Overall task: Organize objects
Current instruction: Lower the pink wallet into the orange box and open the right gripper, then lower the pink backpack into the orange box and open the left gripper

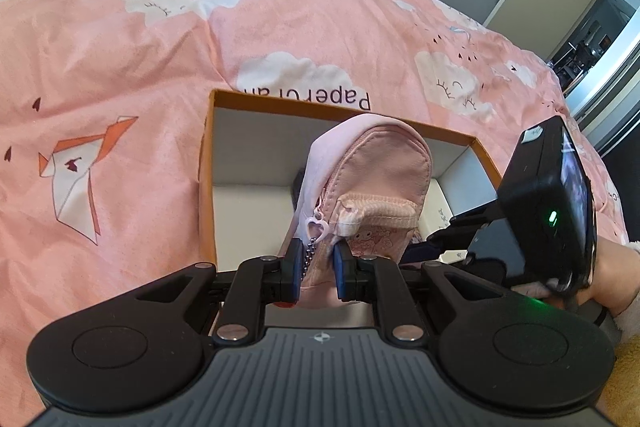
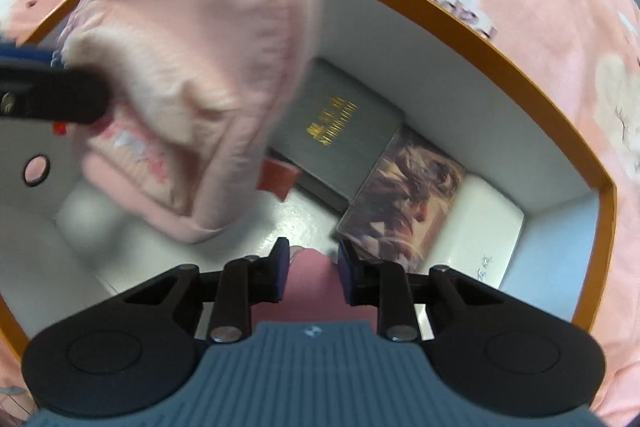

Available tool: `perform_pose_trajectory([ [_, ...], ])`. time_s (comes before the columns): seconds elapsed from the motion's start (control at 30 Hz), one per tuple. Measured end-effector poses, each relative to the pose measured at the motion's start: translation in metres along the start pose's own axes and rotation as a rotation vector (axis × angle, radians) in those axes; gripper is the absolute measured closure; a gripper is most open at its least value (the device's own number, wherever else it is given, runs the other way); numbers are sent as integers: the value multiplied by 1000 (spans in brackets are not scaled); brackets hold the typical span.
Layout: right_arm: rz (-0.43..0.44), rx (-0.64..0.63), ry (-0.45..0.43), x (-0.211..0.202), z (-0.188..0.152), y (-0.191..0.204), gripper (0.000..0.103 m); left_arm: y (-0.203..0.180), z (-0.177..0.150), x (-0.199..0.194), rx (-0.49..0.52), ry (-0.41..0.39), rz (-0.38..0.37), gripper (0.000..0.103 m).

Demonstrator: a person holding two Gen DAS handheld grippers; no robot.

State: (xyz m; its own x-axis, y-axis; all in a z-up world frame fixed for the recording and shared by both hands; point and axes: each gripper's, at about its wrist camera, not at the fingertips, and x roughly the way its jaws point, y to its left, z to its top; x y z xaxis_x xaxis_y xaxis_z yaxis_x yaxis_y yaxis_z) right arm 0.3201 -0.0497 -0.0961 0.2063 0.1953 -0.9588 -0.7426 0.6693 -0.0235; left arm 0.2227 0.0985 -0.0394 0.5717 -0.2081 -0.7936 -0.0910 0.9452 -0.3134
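A small pink backpack pouch hangs over an open orange box, and my left gripper is shut on its lower edge beside the heart zip charm. From the right wrist view the pouch fills the upper left above the box, with a left finger pinching it. My right gripper points down into the box. A pink fabric piece fills the gap between its pads; whether it belongs to the pouch I cannot tell.
Inside the box lie a dark grey book with gold lettering, a picture card, a white case and a red-brown item. The box sits on a pink cloud-print duvet. A person's hand holds the right gripper's body.
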Motion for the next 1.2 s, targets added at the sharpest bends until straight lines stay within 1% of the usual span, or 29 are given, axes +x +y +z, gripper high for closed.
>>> perform_pose_trajectory([
  [0.13,38,39,-12,-3,-3,-12,75,-3,-3,4,-4,30,-28,86],
  [0.2,39,24,-36,-6,-6,-13,75,-4,-4,5,-5,38,-26,86],
  [0.27,25,26,-86,-17,-11,-17,73,-4,-4,6,-20,52,-47,86],
  [0.37,-16,97,-157,-43,-20,-27,73,-4,-4,9,-47,78,-82,86],
  [0.47,-72,142,-247,-70,-28,-30,73,-14,-1,17,-44,106,-82,86],
  [0.53,-98,175,-282,-84,-35,-32,73,-22,0,26,-48,154,-98,86],
  [0.63,-105,222,-306,-94,-45,-41,73,-29,0,46,-82,258,-149,85],
  [0.73,-99,248,-312,-99,-49,-48,73,-30,-2,64,-132,347,-172,85],
  [0.77,-91,253,-312,-96,-55,-50,73,-30,-3,68,-149,371,-175,85],
  [0.87,-63,266,-302,-90,-58,-55,73,-31,-6,78,-189,412,-186,84],
  [1.0,-26,276,-276,-79,-65,-51,73,-32,-7,82,-219,414,-166,82],
  [1.1,-5,285,-244,-68,-67,-48,73,-31,-9,88,-263,427,-168,75],
  [1.2,-7,289,-206,-56,-68,-46,73,-32,-12,91,-259,417,-154,74],
])
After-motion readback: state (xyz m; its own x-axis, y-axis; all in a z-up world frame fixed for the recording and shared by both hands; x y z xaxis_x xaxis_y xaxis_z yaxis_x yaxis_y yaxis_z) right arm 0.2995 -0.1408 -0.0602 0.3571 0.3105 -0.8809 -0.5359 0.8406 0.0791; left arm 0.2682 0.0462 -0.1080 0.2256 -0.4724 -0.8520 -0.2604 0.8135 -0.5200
